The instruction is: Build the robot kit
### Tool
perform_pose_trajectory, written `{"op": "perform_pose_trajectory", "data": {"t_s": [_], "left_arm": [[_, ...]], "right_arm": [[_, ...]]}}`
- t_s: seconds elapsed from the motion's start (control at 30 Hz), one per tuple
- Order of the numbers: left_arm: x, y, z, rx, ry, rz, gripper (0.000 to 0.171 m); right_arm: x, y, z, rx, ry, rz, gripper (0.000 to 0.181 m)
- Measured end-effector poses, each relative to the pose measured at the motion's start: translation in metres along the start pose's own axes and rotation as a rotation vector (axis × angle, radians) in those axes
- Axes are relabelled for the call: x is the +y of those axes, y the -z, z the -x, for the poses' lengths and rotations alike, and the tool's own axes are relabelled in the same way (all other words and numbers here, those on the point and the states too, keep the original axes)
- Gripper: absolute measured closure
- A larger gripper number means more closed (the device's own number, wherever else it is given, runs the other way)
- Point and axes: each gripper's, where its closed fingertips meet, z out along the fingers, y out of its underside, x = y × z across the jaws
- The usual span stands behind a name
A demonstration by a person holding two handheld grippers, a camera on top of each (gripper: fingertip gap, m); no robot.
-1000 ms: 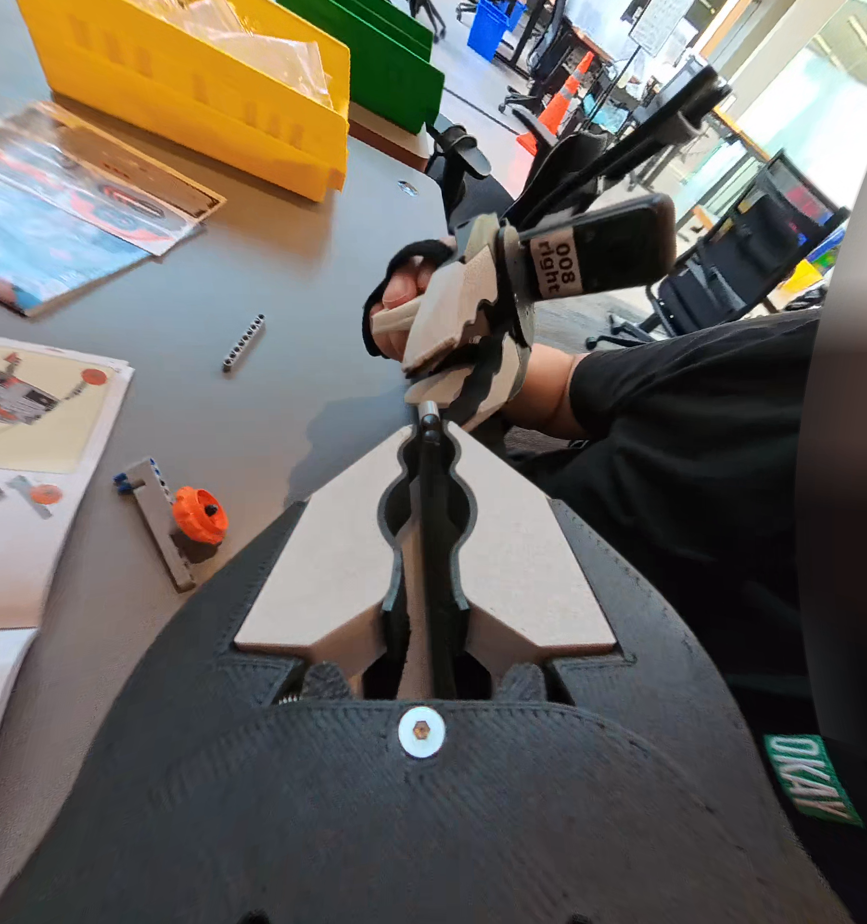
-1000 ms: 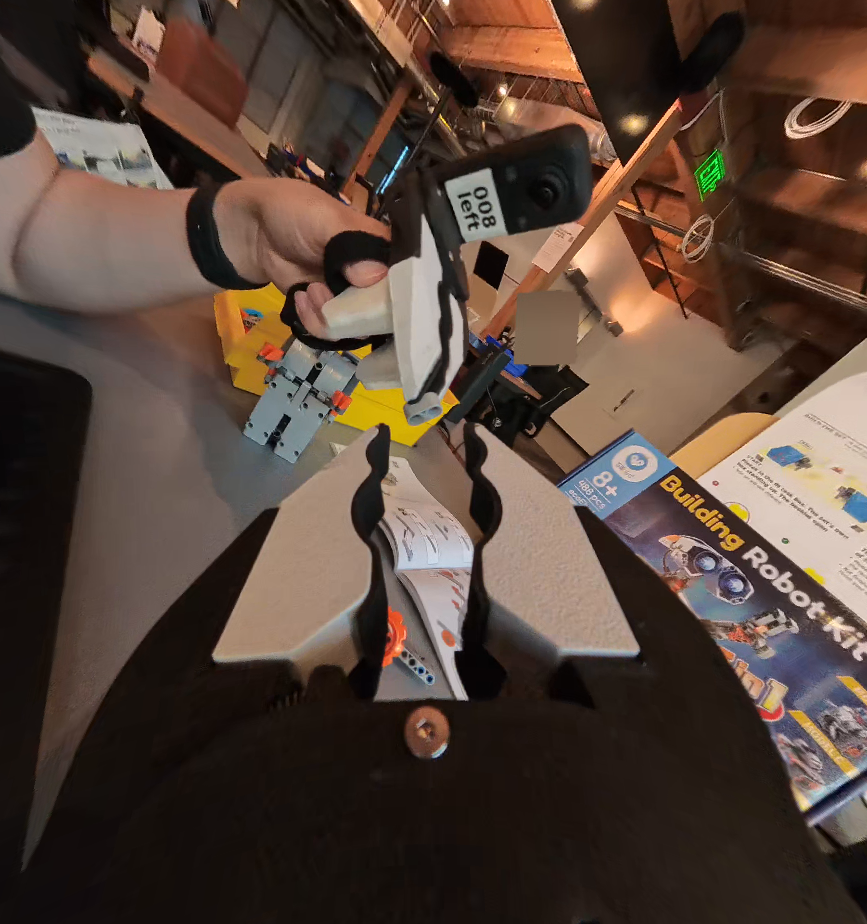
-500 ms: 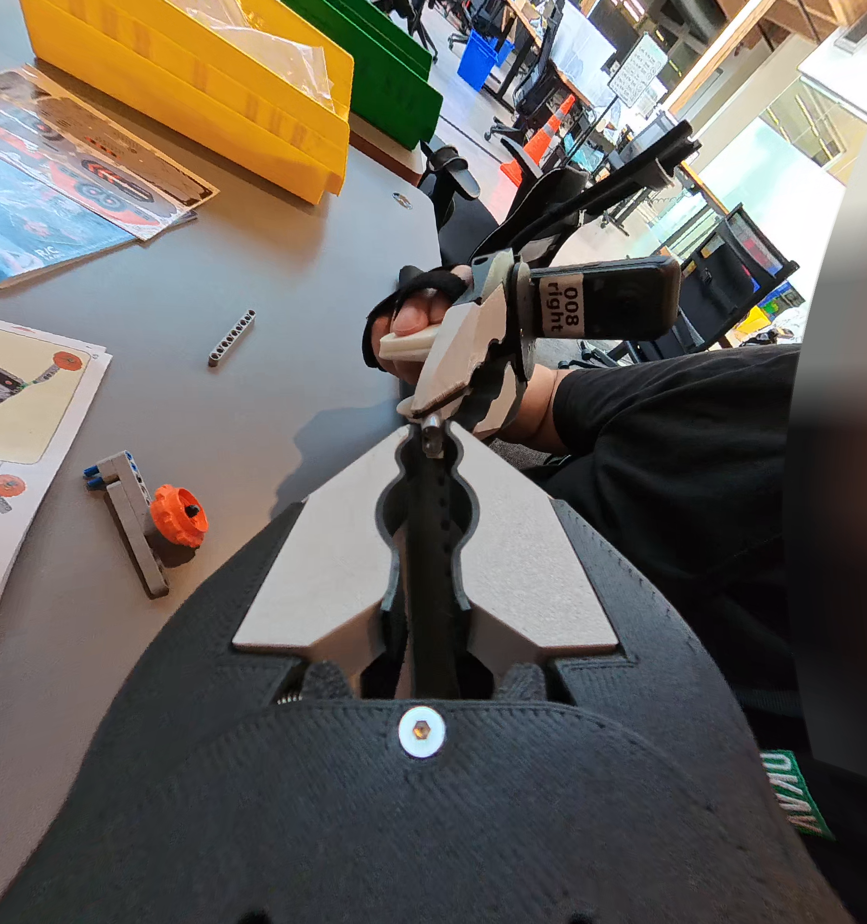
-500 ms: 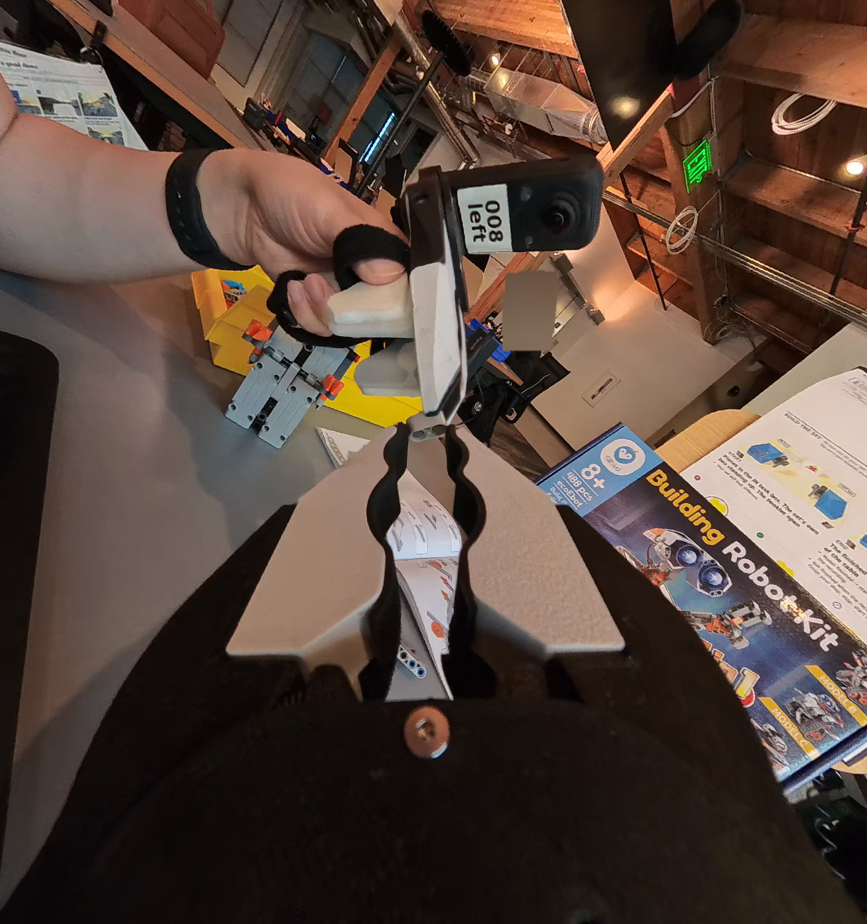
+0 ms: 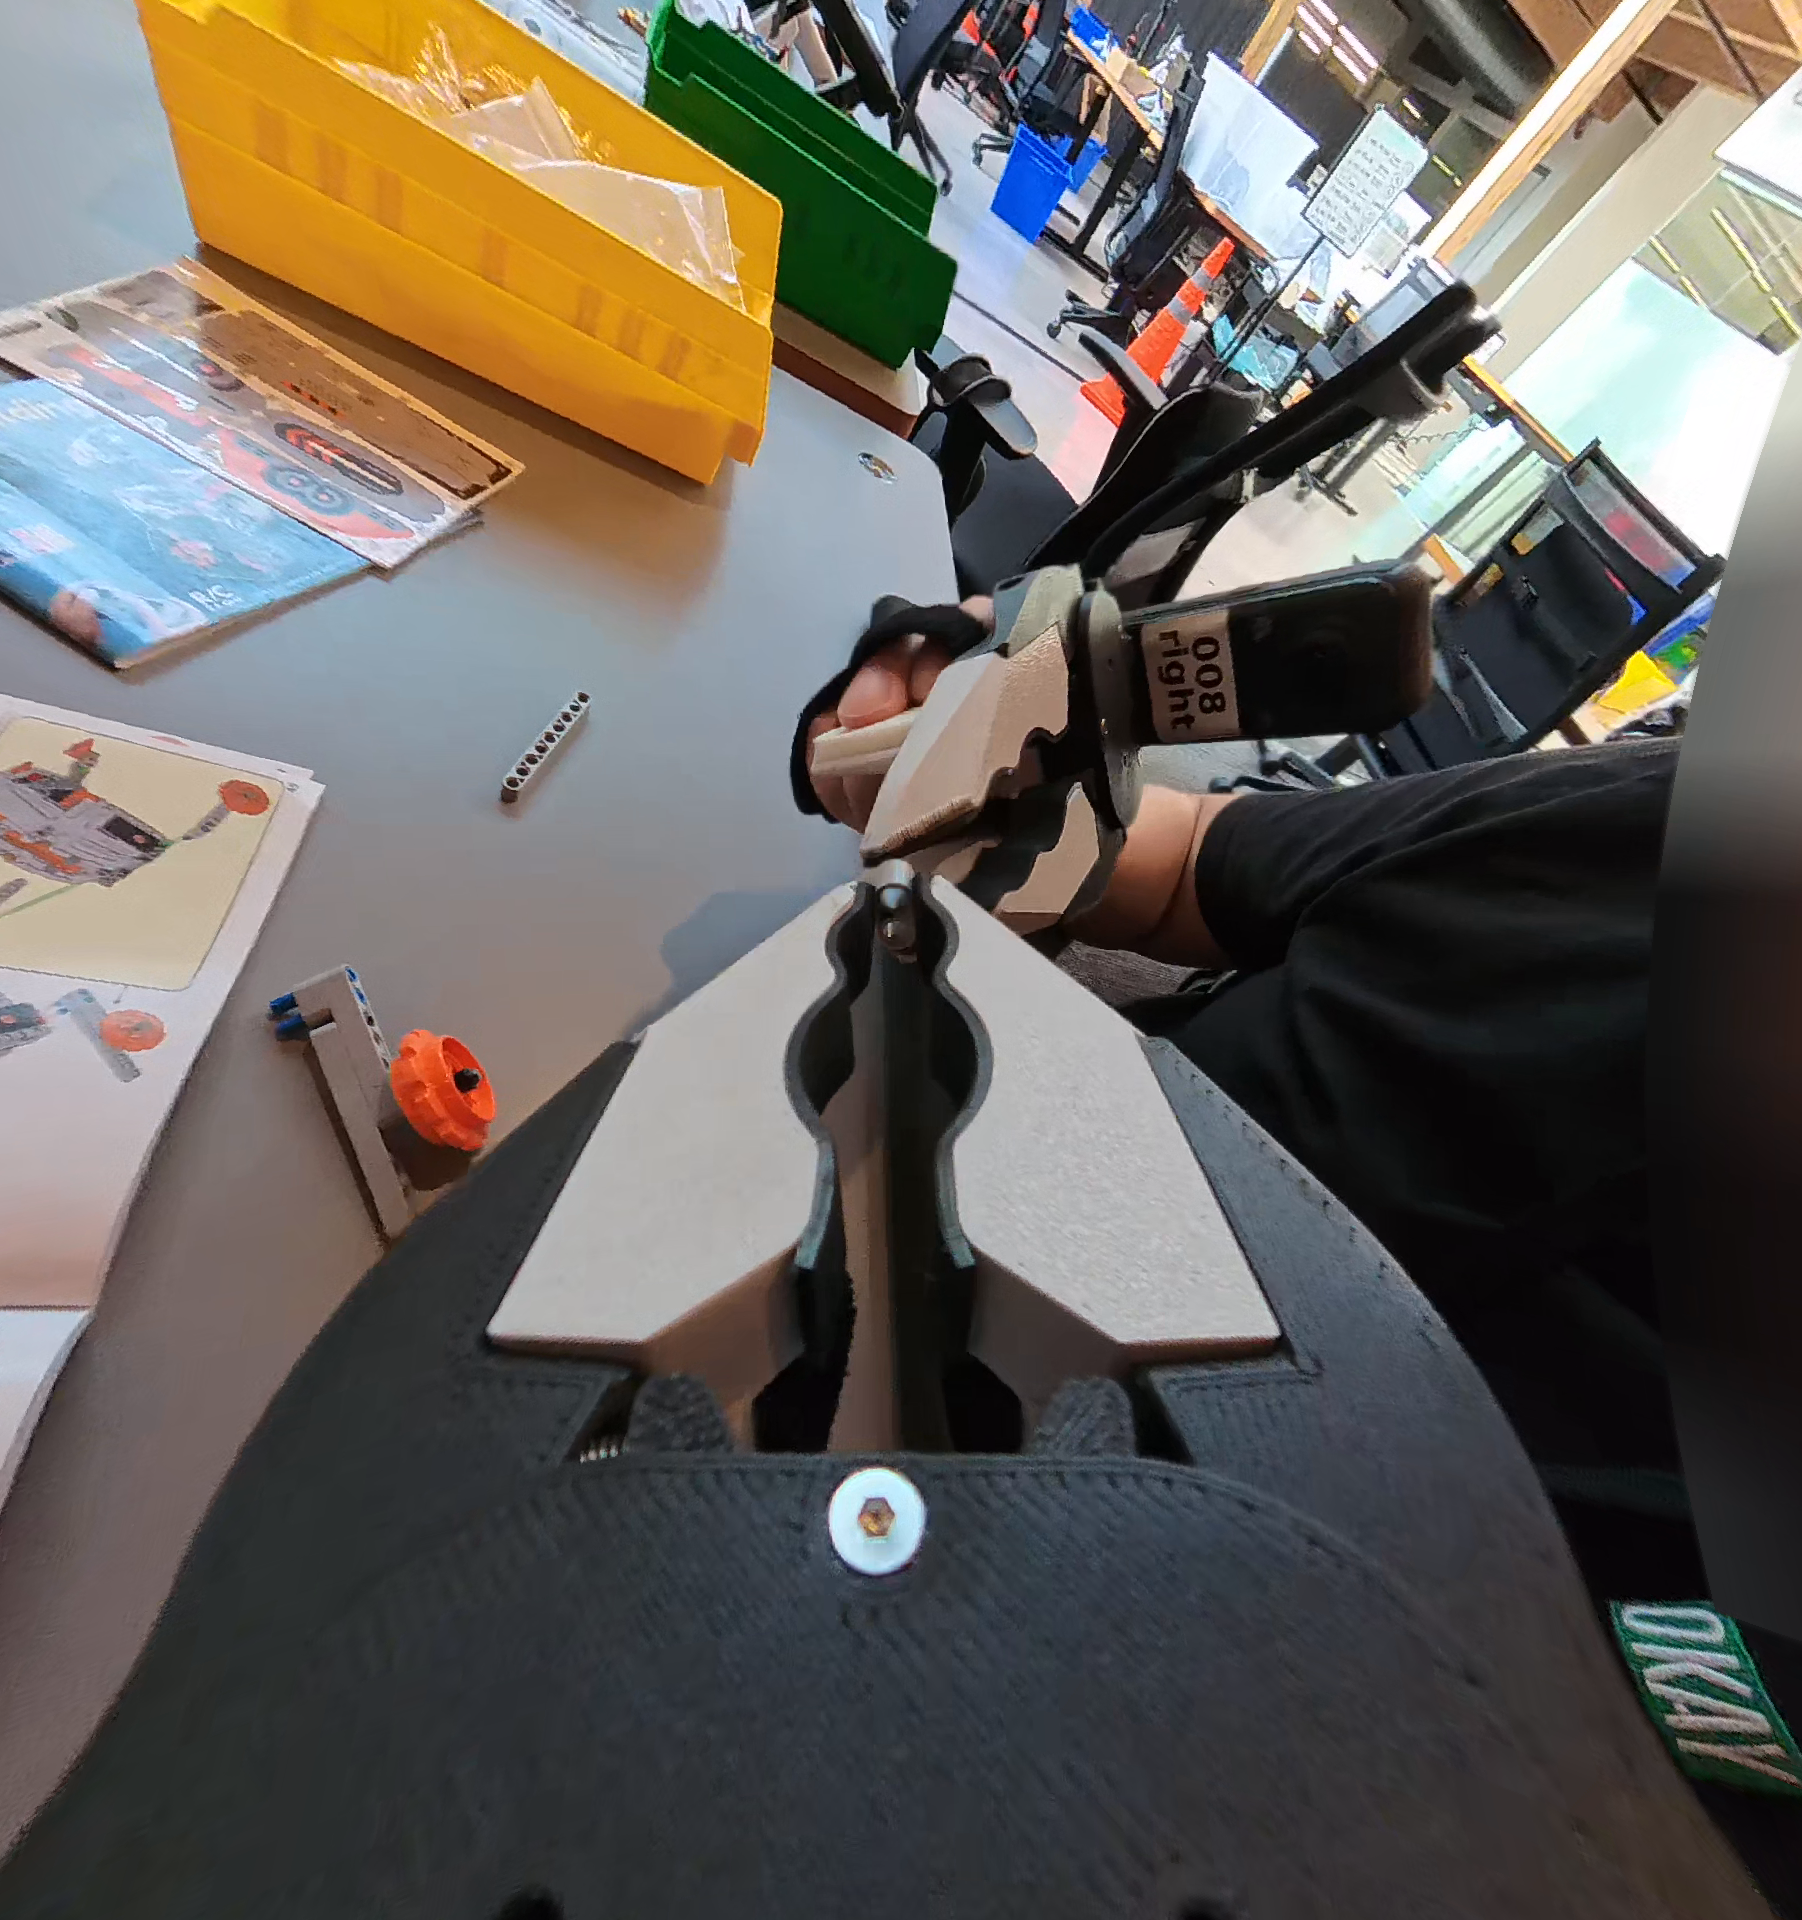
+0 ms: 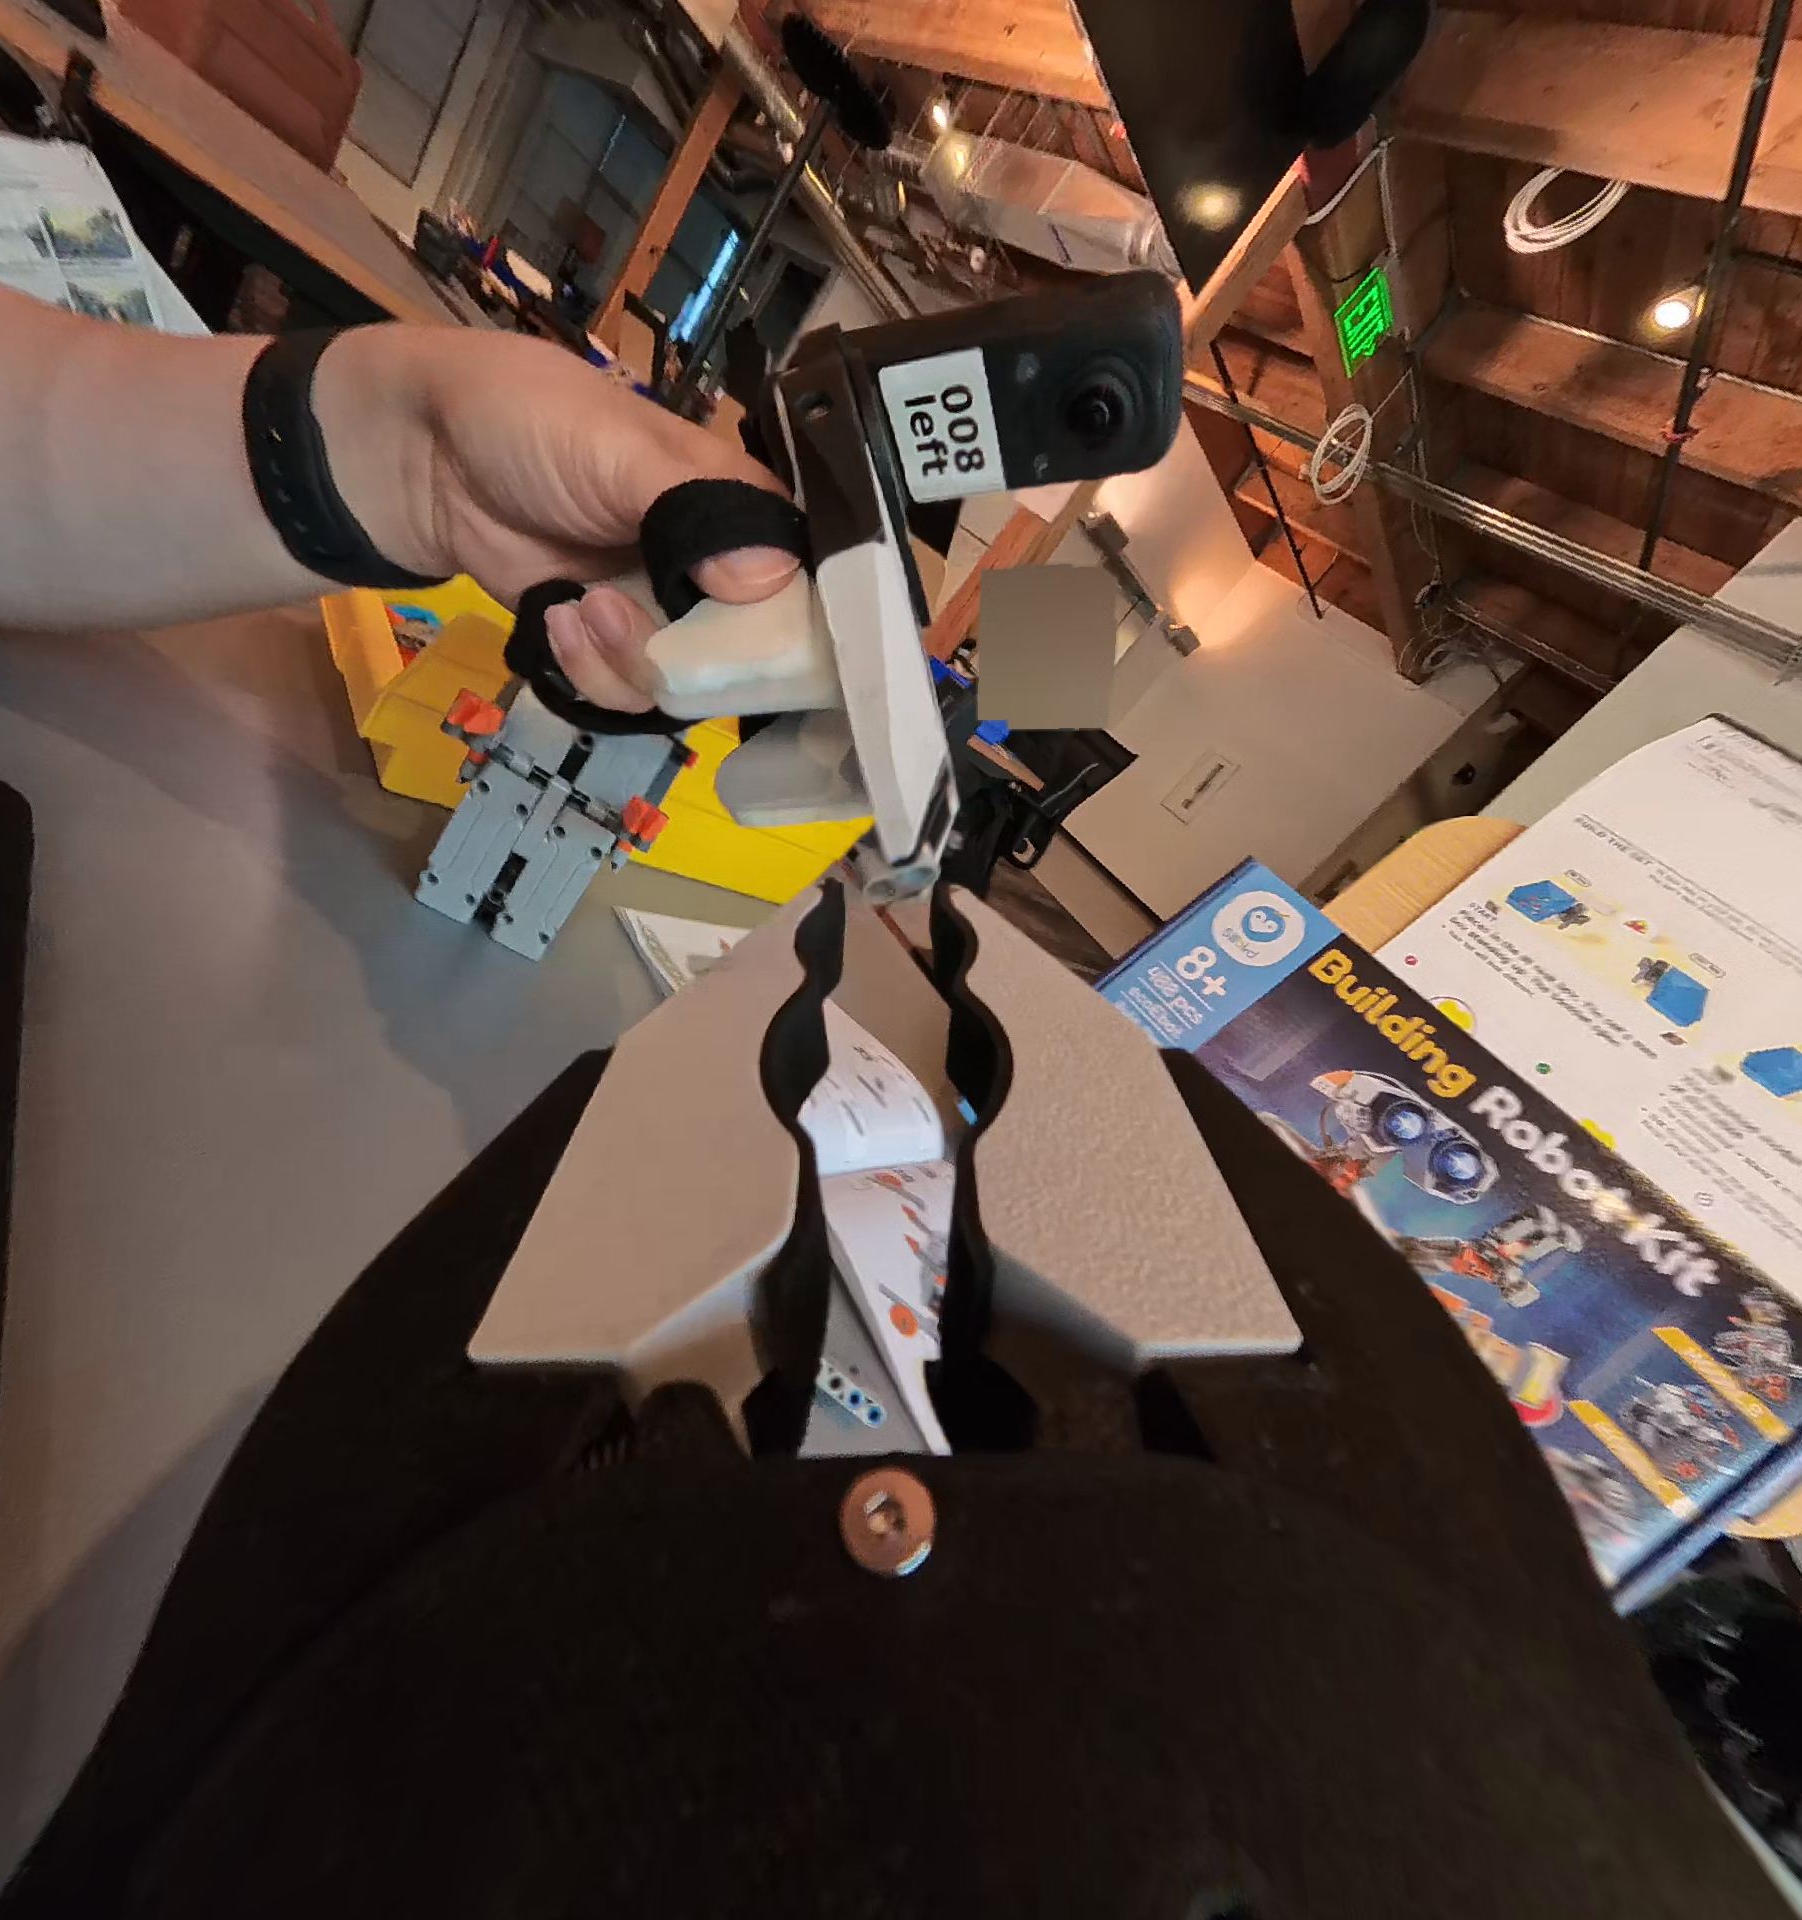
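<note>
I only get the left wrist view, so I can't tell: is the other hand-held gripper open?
Observer: Yes. The right wrist view shows the right hand-held gripper with its fingers apart.
Operator: What's near them?
Observer: The end of the grey piece, clamped in the left hand-held gripper, sits right at their tips. I can't tell if it touches.
Operator: Anything farther back?
Observer: A grey block model with orange bits stands on the table.
</note>
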Motion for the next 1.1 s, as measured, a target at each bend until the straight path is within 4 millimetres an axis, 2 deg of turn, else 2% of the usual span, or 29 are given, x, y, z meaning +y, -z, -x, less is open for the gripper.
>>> {"op": "perform_pose_trajectory", "data": {"t_s": [0.07, 0.13, 0.2, 0.3, 0.37, 0.43, 0.5, 0.6, 0.7, 0.93, 1.1], "left_arm": [[-0.008, 0.015, 0.001, -0.045, -0.028, -0.025, 0.166], [-0.019, 0.037, 0.002, -0.096, -0.056, -0.063, 0.166], [-0.030, 0.060, 0.000, -0.137, -0.074, -0.108, 0.167], [-0.042, 0.090, -0.004, -0.179, -0.094, -0.162, 0.167], [-0.048, 0.106, -0.008, -0.205, -0.111, -0.195, 0.167], [-0.051, 0.118, -0.012, -0.225, -0.128, -0.221, 0.167], [-0.054, 0.127, -0.018, -0.235, -0.142, -0.239, 0.167], [-0.054, 0.134, -0.027, -0.238, -0.167, -0.246, 0.167], [-0.056, 0.139, -0.033, -0.246, -0.191, -0.257, 0.167], [-0.056, 0.141, -0.037, -0.247, -0.199, -0.255, 0.167], [-0.055, 0.139, -0.038, -0.250, -0.205, -0.245, 0.167]], "right_arm": [[0.006, -0.001, 0.007, -0.069, -0.065, 0.007, 0.162], [0.032, -0.007, 0.023, -0.201, -0.128, 0.117, 0.161], [0.064, -0.013, 0.047, -0.378, -0.155, 0.270, 0.161], [0.104, -0.021, 0.072, -0.564, -0.075, 0.497, 0.162], [0.117, -0.029, 0.085, -0.683, -0.003, 0.582, 0.168], [0.124, -0.036, 0.097, -0.812, 0.034, 0.647, 0.169], [0.133, -0.045, 0.094, -0.856, 0.086, 0.706, 0.170], [0.139, -0.045, 0.097, -0.945, 0.011, 0.718, 0.170], [0.143, -0.048, 0.101, -0.962, -0.049, 0.685, 0.170], [0.137, -0.046, 0.107, -0.996, -0.057, 0.649, 0.170], [0.142, -0.045, 0.111, -1.012, 0.003, 0.693, 0.170]]}}
